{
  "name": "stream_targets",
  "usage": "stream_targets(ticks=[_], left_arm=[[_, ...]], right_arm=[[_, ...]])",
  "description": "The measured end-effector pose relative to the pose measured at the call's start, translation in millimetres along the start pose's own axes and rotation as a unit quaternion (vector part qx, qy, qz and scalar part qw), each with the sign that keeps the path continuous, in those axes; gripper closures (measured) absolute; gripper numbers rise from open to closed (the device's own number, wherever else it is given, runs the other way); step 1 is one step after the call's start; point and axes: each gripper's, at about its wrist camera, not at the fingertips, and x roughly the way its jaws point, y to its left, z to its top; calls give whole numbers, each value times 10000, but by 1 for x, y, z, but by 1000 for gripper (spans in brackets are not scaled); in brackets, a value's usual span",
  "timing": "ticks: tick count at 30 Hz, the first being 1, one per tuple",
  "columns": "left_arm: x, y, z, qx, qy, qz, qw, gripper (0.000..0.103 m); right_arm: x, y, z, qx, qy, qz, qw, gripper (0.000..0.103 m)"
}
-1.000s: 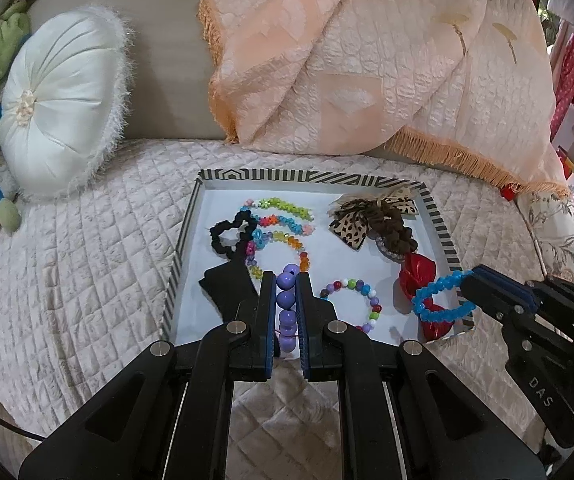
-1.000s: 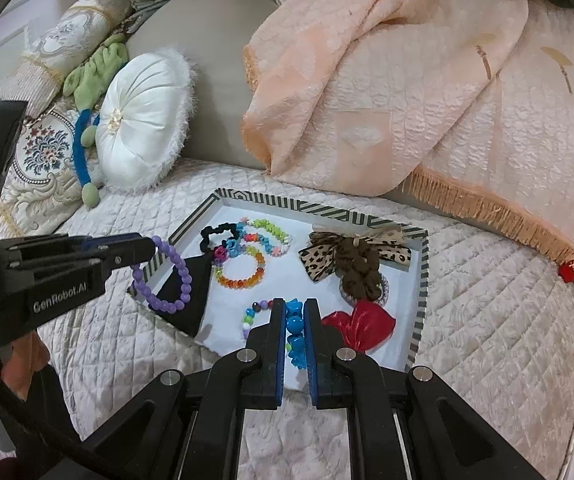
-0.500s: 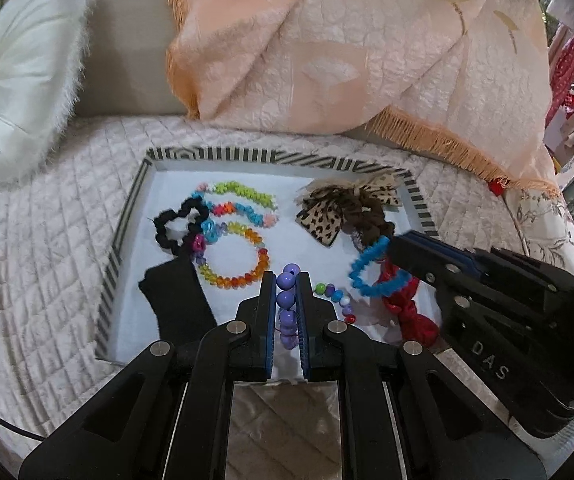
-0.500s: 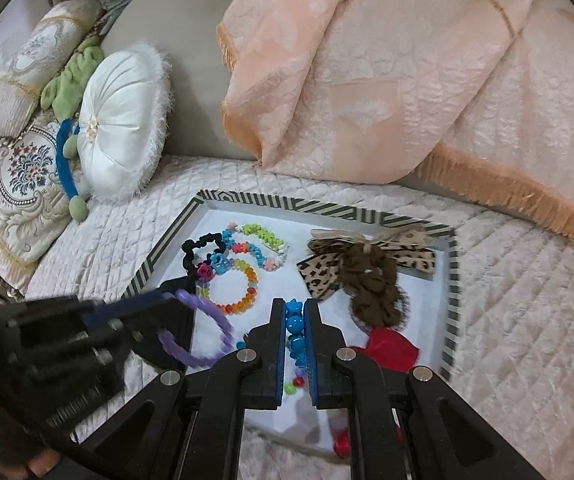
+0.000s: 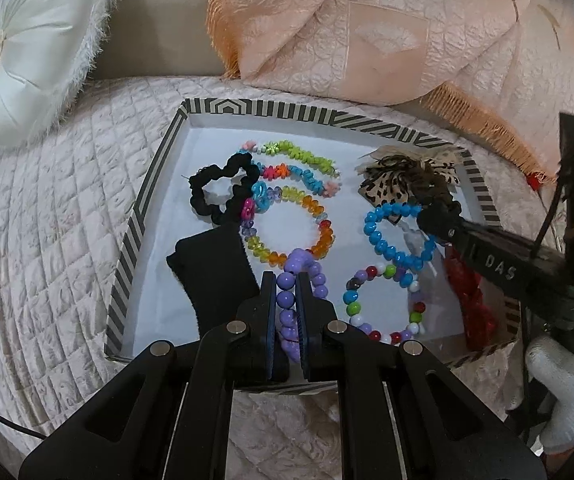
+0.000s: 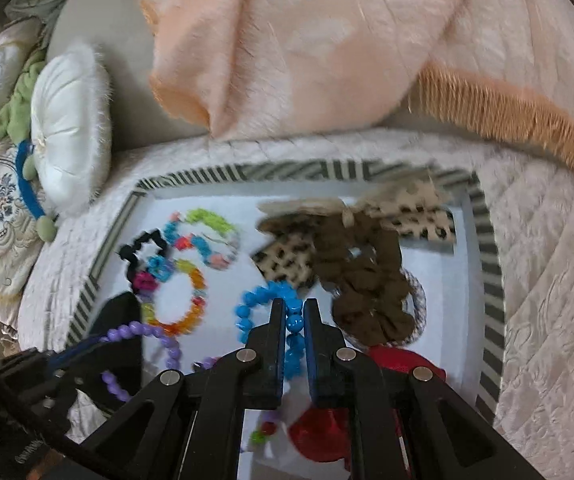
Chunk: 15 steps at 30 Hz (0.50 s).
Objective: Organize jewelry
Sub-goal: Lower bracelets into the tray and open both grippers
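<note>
A striped tray (image 5: pixel 135 232) with a white floor lies on the quilted sofa seat. My left gripper (image 5: pixel 286 300) is shut on a purple bead bracelet (image 5: pixel 303 268) low over the tray's near middle; it also shows in the right wrist view (image 6: pixel 143 330). My right gripper (image 6: pixel 295 314) is shut on a blue bead bracelet (image 6: pixel 255 300), which hangs over the tray's right half (image 5: pixel 391 240). In the tray lie several colourful bracelets (image 5: pixel 287 220), a black scrunchie (image 5: pixel 223 192), a leopard bow (image 5: pixel 399 184), a brown scrunchie (image 6: pixel 363 280) and a red piece (image 5: pixel 471 300).
A black pouch (image 5: pixel 215 276) lies in the tray's near left corner. A white round cushion (image 5: pixel 31 52) stands at the left and a peach fringed blanket (image 5: pixel 367 32) drapes behind the tray. The tray's right wall (image 6: pixel 491 280) is close to my right gripper.
Both grippers have moved forward and down over the tray with their bracelets. The right gripper has come in towards the tray's middle right; the right wrist view is blurred by motion.
</note>
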Motion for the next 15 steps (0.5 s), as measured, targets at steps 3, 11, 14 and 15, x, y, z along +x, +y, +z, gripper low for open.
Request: stream_targets(ticks=[3, 11, 14, 15], left_arm=[[2, -1, -1, 34, -7, 44, 10000, 95], [7, 0, -1, 105, -46, 278, 9995, 93], [8, 0, -2, 101, -9, 335, 9994, 84], [7, 0, -2, 103, -12, 341, 9994, 73]], right_arm=[[5, 0, -3, 15, 14, -12, 10000, 95], [5, 0, -9, -71, -25, -182, 9998, 94], [-5, 3, -14, -119, -117, -160, 9997, 92], [-10, 4, -16, -135, -152, -161, 9997, 90]])
